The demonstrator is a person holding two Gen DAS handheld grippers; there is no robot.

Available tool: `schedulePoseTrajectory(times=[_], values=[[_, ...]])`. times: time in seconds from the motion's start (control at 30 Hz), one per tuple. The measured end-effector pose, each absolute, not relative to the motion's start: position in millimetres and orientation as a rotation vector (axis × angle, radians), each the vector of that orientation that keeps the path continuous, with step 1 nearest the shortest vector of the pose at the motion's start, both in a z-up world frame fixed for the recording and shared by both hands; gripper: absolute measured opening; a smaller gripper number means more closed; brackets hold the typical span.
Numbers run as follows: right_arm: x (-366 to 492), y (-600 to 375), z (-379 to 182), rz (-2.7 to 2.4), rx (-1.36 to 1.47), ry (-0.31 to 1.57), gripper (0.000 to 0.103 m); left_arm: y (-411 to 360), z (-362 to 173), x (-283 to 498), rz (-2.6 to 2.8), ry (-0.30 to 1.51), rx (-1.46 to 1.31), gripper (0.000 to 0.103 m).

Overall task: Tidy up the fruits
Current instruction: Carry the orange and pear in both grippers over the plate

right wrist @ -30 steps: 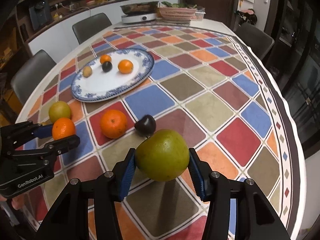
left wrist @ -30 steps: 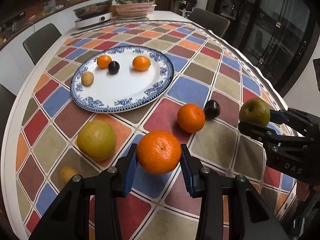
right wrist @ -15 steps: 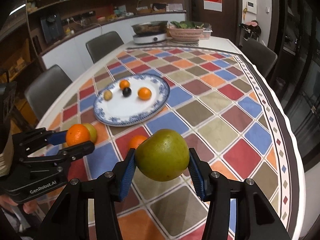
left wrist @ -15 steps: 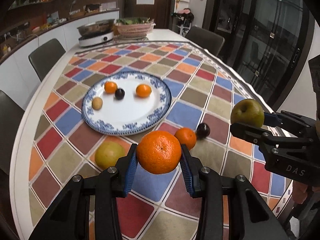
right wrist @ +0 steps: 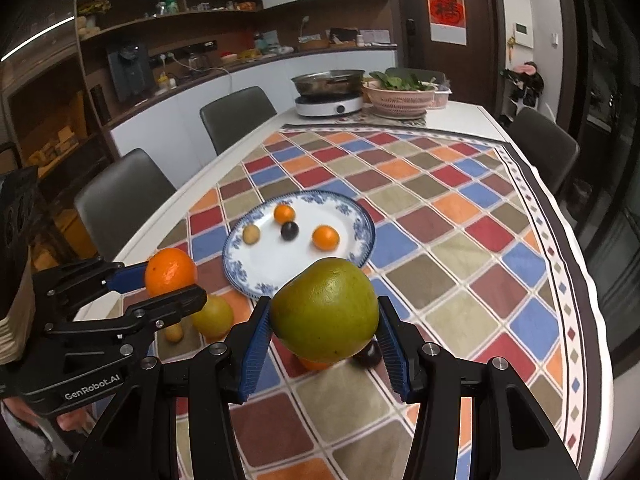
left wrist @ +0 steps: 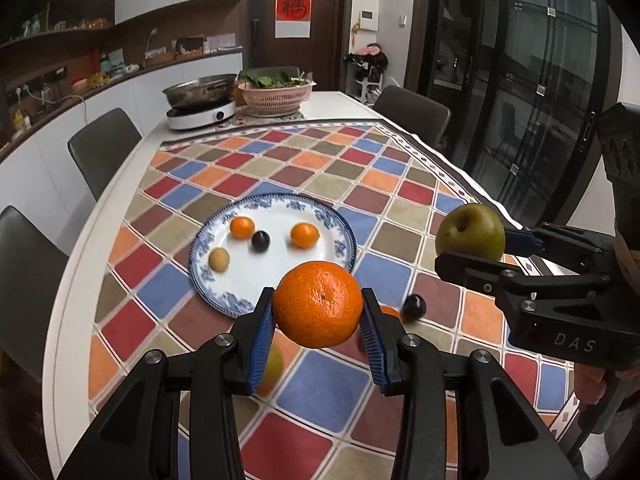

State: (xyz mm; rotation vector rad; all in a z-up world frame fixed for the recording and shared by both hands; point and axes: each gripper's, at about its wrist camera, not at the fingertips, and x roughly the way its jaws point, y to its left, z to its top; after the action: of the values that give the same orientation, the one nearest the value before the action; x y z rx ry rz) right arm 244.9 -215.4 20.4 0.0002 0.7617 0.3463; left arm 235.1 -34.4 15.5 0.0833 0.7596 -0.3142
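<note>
My left gripper (left wrist: 318, 320) is shut on a large orange (left wrist: 318, 304) and holds it high above the table. My right gripper (right wrist: 325, 330) is shut on a green pear (right wrist: 326, 316), also held high. A blue-and-white plate (left wrist: 344, 240) holds two small oranges, a dark plum (left wrist: 260, 241) and a small yellow fruit (left wrist: 219, 259). On the cloth near the plate lie a dark plum (left wrist: 414, 307), a yellow-green fruit (right wrist: 212, 316), a small yellow fruit (right wrist: 175, 332) and an orange mostly hidden behind the pear (right wrist: 314, 365).
The table has a checkered cloth (right wrist: 460, 248). An induction cooker with a pan (left wrist: 200, 110) and a pink basket of greens (left wrist: 274, 90) stand at the far end. Grey chairs (left wrist: 102, 148) line the table's sides.
Both grippers have risen higher above the table with their fruits still held. The plate and loose fruits look farther below.
</note>
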Motion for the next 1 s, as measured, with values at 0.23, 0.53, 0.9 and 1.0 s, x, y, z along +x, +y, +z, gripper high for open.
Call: schedulePoseTrajectory(times=[0.23, 0.53, 0.9, 1.0], values=[[262.9, -201.9, 23.3, 0.371, -0.028, 0.760, 0.052, -25.2, 19.2, 251.5, -0.296, 0.747, 0.090, 0.041], [292.3, -189.9, 10.5, 0.385, -0.038, 0.810, 0.052, -14.3, 13.8, 273.2, -0.287, 0.751, 0.101, 0.041], [331.8, -168.2, -1.1, 0.396, -0.075, 0.844, 0.052, 4.8, -4.4, 312.1, -0.275, 0.817, 0.071, 0.040], [340.7, -161.2, -5.5, 0.397, -0.091, 0.858, 0.052, 8.6, -10.5, 323.8, -0.278, 0.838, 0.067, 0.041]])
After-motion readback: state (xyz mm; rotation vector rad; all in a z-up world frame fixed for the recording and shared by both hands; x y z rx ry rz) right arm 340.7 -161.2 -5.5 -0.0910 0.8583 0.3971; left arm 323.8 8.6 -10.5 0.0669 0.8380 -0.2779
